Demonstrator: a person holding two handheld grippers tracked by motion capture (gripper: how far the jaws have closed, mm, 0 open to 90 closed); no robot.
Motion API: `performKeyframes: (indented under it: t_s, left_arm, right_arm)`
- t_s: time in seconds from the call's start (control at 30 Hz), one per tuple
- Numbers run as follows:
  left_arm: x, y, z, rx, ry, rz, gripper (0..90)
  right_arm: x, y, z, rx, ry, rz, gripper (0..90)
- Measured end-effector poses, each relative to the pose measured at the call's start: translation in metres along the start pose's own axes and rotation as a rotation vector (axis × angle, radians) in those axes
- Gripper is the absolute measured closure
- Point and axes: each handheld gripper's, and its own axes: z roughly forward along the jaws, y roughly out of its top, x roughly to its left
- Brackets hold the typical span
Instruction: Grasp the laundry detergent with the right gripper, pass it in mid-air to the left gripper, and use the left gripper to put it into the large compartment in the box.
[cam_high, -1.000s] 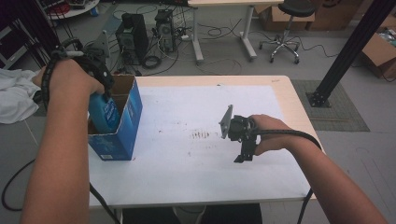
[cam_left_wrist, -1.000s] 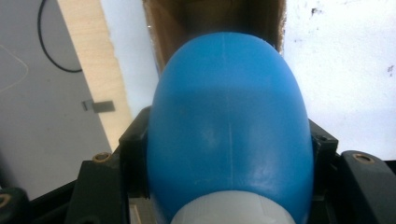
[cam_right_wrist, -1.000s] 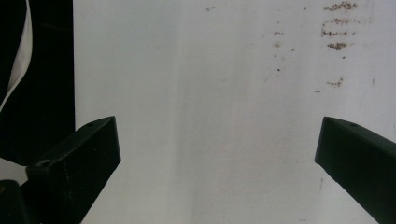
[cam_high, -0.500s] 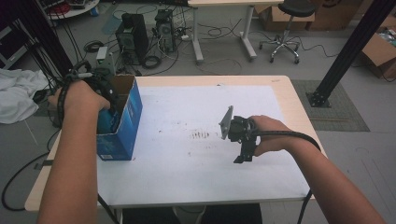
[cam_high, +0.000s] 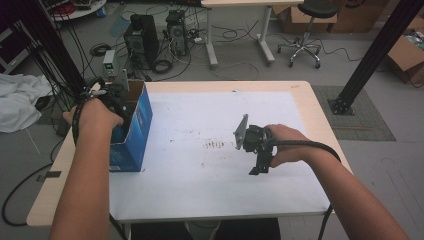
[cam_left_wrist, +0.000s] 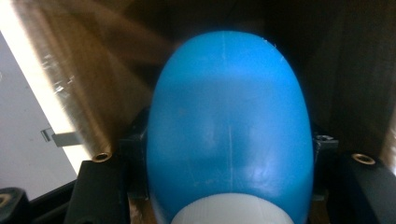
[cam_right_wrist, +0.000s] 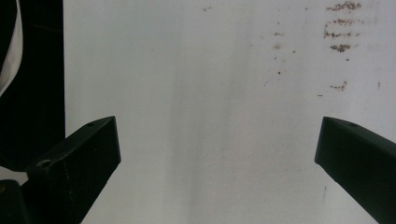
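My left gripper (cam_high: 118, 100) reaches down into an open blue cardboard box (cam_high: 136, 131) at the table's left edge. In the left gripper view its jaws are shut on a smooth blue rounded object (cam_left_wrist: 229, 116) with a white end (cam_left_wrist: 229, 215); the box's brown inner walls (cam_left_wrist: 88, 88) surround it. My right gripper (cam_high: 257, 166) hovers low over the white table sheet (cam_high: 200, 175), right of centre, pointing toward the near edge. In the right gripper view the right gripper (cam_right_wrist: 217, 154) is open, its jaws wide apart with only bare sheet between them.
Brown smudges (cam_high: 215, 145) mark the sheet left of the right gripper. On the floor beyond the table stand computer towers (cam_high: 142, 37), cables and a stool (cam_high: 310, 30). A black post (cam_high: 370, 55) rises at the right, and white cloth (cam_high: 17, 102) lies at the left.
The left hand has moved back and down, carrying the blue object from above the box's front into the box. The right gripper has stayed in place.
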Motion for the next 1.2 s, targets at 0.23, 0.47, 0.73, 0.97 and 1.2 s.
performKeyframes:
  t_s: [0.23,0.47,0.73,0.97,1.2]
  left_arm:
    - [-0.001,0.0,0.0,-0.015,0.006,0.017,37.8]
    - [0.0,0.0,0.0,-0.016,0.003,0.007,37.7]
    - [0.0,-0.001,-0.005,-0.05,0.022,0.003,35.3]
    - [-0.002,-0.001,-0.007,-0.032,0.017,0.006,33.9]
    - [-0.002,-0.004,-0.012,-0.028,0.016,0.015,30.8]
  right_arm:
    - [-0.002,-0.003,0.004,0.0,0.004,0.01,0.0]
    - [-0.004,-0.003,0.005,-0.004,0.003,0.011,0.0]
    - [-0.005,-0.004,0.004,-0.011,-0.007,0.02,0.0]
    - [-0.004,-0.006,0.005,-0.015,-0.009,0.025,0.0]
    - [-0.004,-0.006,0.005,-0.015,-0.017,0.024,0.0]
